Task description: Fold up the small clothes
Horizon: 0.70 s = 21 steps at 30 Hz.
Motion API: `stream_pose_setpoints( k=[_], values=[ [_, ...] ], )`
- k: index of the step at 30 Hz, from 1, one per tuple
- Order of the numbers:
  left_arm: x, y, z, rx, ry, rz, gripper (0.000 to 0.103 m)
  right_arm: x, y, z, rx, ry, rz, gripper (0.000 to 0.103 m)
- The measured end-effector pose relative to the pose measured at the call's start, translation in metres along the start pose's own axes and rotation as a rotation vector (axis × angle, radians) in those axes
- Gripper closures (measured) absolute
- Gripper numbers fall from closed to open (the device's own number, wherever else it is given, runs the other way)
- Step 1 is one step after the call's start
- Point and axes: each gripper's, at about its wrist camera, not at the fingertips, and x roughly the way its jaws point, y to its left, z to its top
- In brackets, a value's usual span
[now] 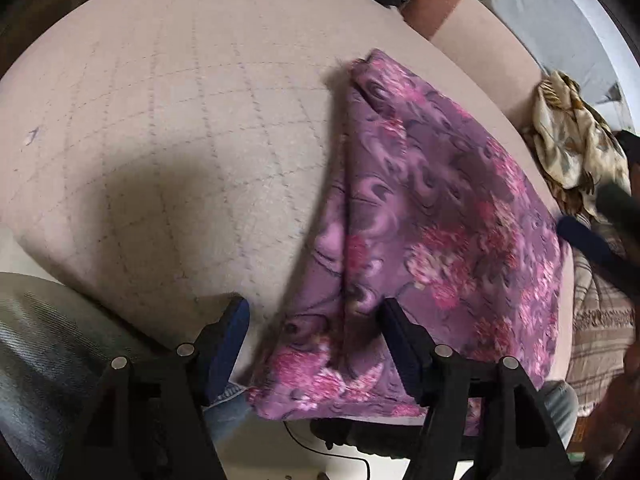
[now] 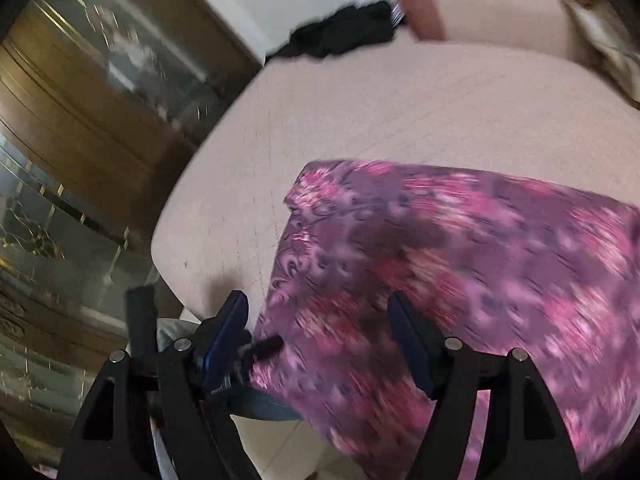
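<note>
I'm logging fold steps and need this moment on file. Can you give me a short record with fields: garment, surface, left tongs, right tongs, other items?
garment: purple floral cloth, folded, lying flat, near edge overhanging
surface: beige padded table with faint grid lines
left tongs: open, over the cloth's near corner, gripping nothing
right tongs: open, gripping nothing; view motion-blurred
other items: cream patterned fabric beyond the table's right edge; black cloth at far edge

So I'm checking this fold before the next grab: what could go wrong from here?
1. The purple floral cloth hangs over the near edge of the pink table, so it may slide off.
2. Both the left gripper and right gripper are open with nothing held, so the fold could loosen.
3. The right wrist view is blurred, so a grab now could miss the edge.
</note>
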Motion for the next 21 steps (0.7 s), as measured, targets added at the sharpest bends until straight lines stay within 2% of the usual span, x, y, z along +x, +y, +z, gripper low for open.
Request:
stream_pose_setpoints(
  k=[2, 4, 5, 6, 11, 13, 14, 16, 18, 19, 20, 21],
  values=[
    [0.0, -0.001, -0.002, 0.007, 0.027, -0.051, 0.039, 0.022, 0.01, 0.013, 0.005, 0.07, 0.005, 0.032],
    [0.0, 0.007, -0.003, -0.02, 0.036, -0.071, 0.074, 0.041, 0.022, 0.023, -0.005, 0.125, -0.003, 0.032],
    [0.0, 0.011, -0.003, -0.046, 0.051, -0.118, 0.087, 0.049, 0.026, 0.026, -0.01, 0.146, -0.014, 0.032],
    [0.0, 0.016, -0.002, -0.076, 0.071, -0.177, 0.093, 0.057, 0.031, 0.029, -0.015, 0.169, -0.037, 0.032],
    [-0.014, 0.024, -0.003, -0.129, 0.026, -0.297, 0.094, 0.105, 0.055, 0.038, -0.056, 0.317, -0.158, 0.032],
    [-0.023, 0.024, -0.005, -0.13, -0.008, -0.329, 0.094, 0.119, 0.061, 0.038, -0.083, 0.345, -0.214, 0.042],
    [-0.025, 0.02, -0.004, -0.122, -0.024, -0.335, 0.094, 0.128, 0.065, 0.035, -0.104, 0.371, -0.24, 0.05],
    [-0.028, 0.017, -0.004, -0.106, -0.036, -0.339, 0.094, 0.137, 0.073, 0.032, -0.14, 0.393, -0.289, 0.058],
    [-0.033, 0.021, -0.001, -0.109, -0.045, -0.357, 0.095, 0.143, 0.078, 0.027, -0.2, 0.398, -0.368, 0.075],
    [-0.034, 0.022, 0.0, -0.112, -0.051, -0.364, 0.095, 0.144, 0.079, 0.025, -0.22, 0.398, -0.4, 0.08],
    [-0.037, 0.022, 0.0, -0.111, -0.06, -0.367, 0.095, 0.143, 0.078, 0.025, -0.221, 0.397, -0.409, 0.089],
    [-0.039, 0.02, -0.001, -0.104, -0.068, -0.366, 0.095, 0.141, 0.077, 0.025, -0.217, 0.392, -0.402, 0.091]
  ],
)
